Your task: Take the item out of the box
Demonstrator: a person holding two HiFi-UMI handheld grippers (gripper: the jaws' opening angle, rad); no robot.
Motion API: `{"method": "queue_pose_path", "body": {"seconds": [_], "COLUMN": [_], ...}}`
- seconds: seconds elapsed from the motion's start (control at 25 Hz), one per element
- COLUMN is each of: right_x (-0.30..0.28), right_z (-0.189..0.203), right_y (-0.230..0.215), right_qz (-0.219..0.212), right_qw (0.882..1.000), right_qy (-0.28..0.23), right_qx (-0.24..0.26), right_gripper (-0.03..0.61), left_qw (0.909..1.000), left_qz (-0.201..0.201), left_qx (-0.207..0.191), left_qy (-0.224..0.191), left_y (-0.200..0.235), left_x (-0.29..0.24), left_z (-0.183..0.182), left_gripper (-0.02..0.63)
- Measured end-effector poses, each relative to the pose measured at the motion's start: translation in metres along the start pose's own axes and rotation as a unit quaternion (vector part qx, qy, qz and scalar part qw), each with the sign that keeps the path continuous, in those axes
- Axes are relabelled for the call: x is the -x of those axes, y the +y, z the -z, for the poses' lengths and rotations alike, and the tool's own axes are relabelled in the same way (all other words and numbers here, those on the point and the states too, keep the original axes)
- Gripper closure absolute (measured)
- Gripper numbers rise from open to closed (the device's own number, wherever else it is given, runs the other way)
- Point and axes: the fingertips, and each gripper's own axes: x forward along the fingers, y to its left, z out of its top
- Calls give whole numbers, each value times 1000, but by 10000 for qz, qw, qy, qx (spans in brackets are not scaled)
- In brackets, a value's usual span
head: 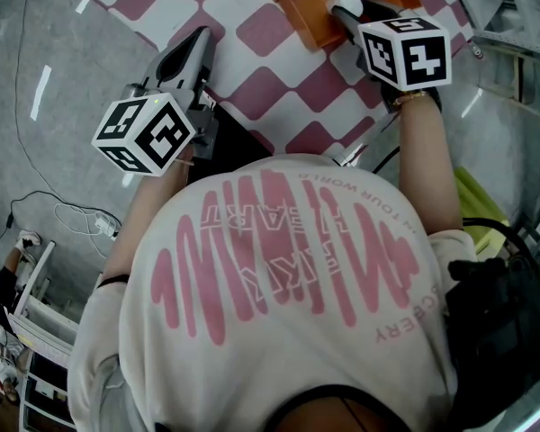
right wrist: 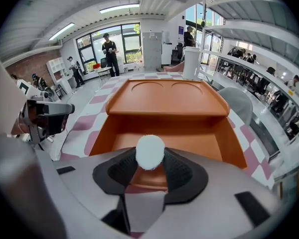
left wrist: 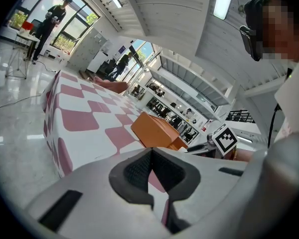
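A counter (head: 252, 30) covered in a pink-and-white checked cloth is stretching away from the person, whose pale printed shirt (head: 288, 277) is filling the lower half of the head view. An orange box (right wrist: 164, 103) is sitting open on the counter, its lid leaning back and its inner floor showing bare in the right gripper view; in the head view the same box (head: 310, 12) is lying at the top edge, and the left gripper view is catching it (left wrist: 154, 129) further along the cloth. The left gripper (head: 196, 43) is hovering over the counter's near edge, well apart from the box, and its jaws are meeting tip to tip with nothing between them, as the left gripper view (left wrist: 150, 153) is showing. The right gripper (head: 349, 12) is pointing steeply down at the box's near wall, and its jaws are standing fairly wide because they are clamping a small white ball (right wrist: 150, 152) between their dark pads. In the head view that ball (head: 346, 3) is showing just at the box's edge; whether it is hanging fully clear of the box I cannot tell.
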Motion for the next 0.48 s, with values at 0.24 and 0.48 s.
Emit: {"method": "queue_pose_path", "body": {"seconds": [0.24, 0.48], "right_x": [-2, 1], "right_z": [-2, -1], "right_y": [-1, -3], "right_qz": [58, 74], "right_qw": [9999, 9999], "right_qy": [-36, -44], "right_qx": [-90, -75], "right_gripper": [425, 426], "left_qw": [9999, 9998], "left_qz": [-93, -152], "left_qx": [-19, -54], "left_qy": [-96, -149], "left_y": [1, -3], "left_x": [7, 16], "left_z": [-3, -3], "left_gripper": [606, 606]}}
